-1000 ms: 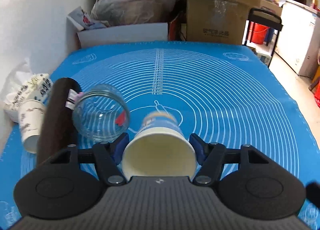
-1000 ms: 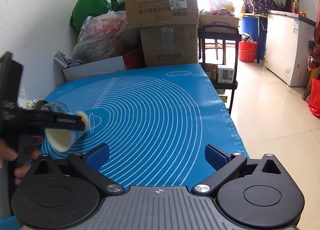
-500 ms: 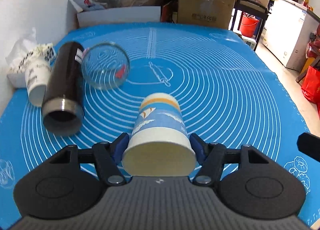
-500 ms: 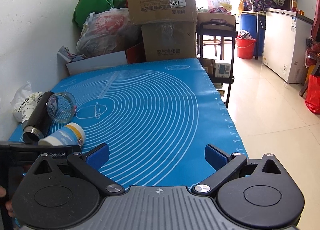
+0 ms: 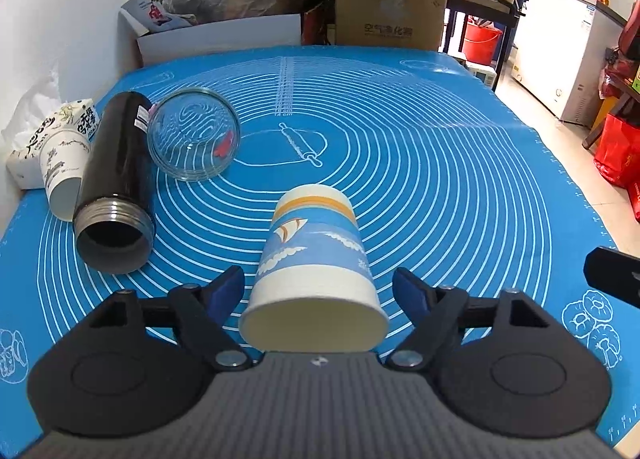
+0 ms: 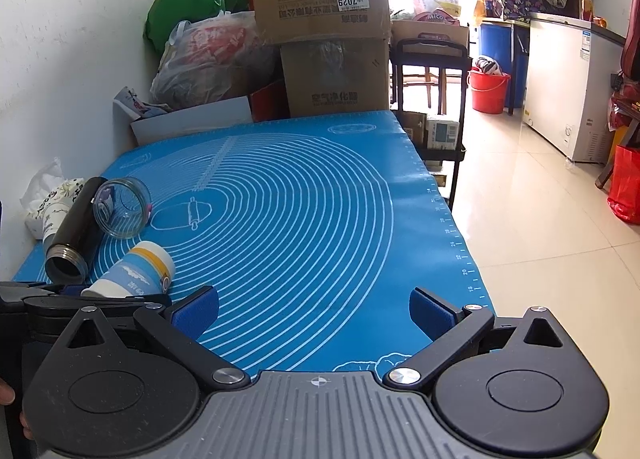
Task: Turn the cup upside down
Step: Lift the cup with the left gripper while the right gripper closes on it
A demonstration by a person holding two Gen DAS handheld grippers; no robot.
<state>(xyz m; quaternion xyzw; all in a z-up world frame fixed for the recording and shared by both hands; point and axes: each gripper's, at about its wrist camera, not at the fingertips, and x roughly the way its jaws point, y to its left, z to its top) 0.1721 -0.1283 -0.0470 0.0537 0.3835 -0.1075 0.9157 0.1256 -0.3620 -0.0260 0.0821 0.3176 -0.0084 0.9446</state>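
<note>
Noted at far left, by the wall, a white paper cup [image 5: 64, 175] on its side, with a black flask [image 5: 114, 183] lying against it, open mouth toward the near edge. Found a glass jar [image 5: 194, 139] tipped over just right of the flask, on the blue mat [image 5: 440, 179] covering the tabletop.

Came next to the blue sailboat cup [image 5: 316, 251], near centre: down on the mat on its side, open rim toward the near edge, base pointing far. Half a second earlier, had sat clamped at the rim in the left gripper [image 5: 318, 287]; now showed blue mat between each pad and the cup wall, so jaws apart and the cup let go. Confirmed from the right wrist view: cup resting on the mat just ahead of the left gripper.

Further right, found the right gripper [image 6: 314, 311] over bare mat, jaws wide apart, holding nothing.

Judged the release a set-down rather than a finished flip: rim not yet flat on the mat, so probably a fresh grip from another angle needed. Expected a light paper cup on its side to roll easily if nudged.
</note>
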